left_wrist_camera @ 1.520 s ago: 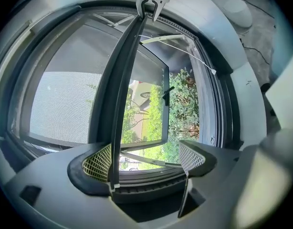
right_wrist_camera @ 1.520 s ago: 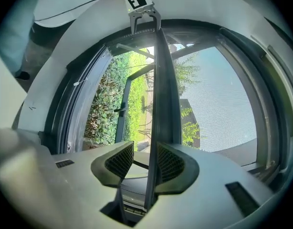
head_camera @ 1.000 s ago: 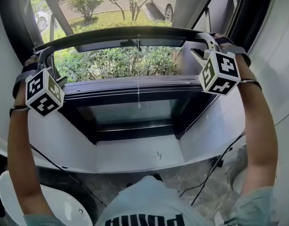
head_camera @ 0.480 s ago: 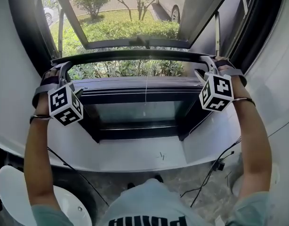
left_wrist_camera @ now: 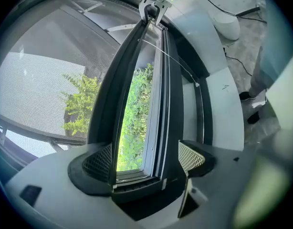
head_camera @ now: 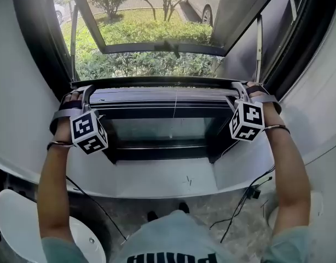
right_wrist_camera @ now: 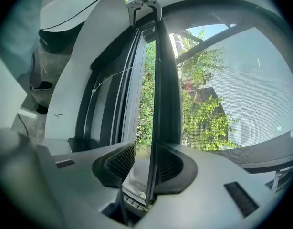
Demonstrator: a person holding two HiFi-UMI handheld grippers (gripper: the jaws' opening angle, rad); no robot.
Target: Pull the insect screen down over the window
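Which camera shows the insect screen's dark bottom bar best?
The head view: the whole bottom bar shows end to end, with the left tongs and right tongs at its ends. Each gripper view shows it only edge-on, running away between its own tongs.

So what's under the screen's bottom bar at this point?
A narrow open gap with green shrubs showing through, then the dark window frame. The ground outside is covered by that frame and the bar.

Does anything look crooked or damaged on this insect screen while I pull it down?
Nothing stands out. The insect screen's black bottom bar runs level from side to side, its grey mesh shows no tears or wrinkles, and the thin white pull cord hangs straight.
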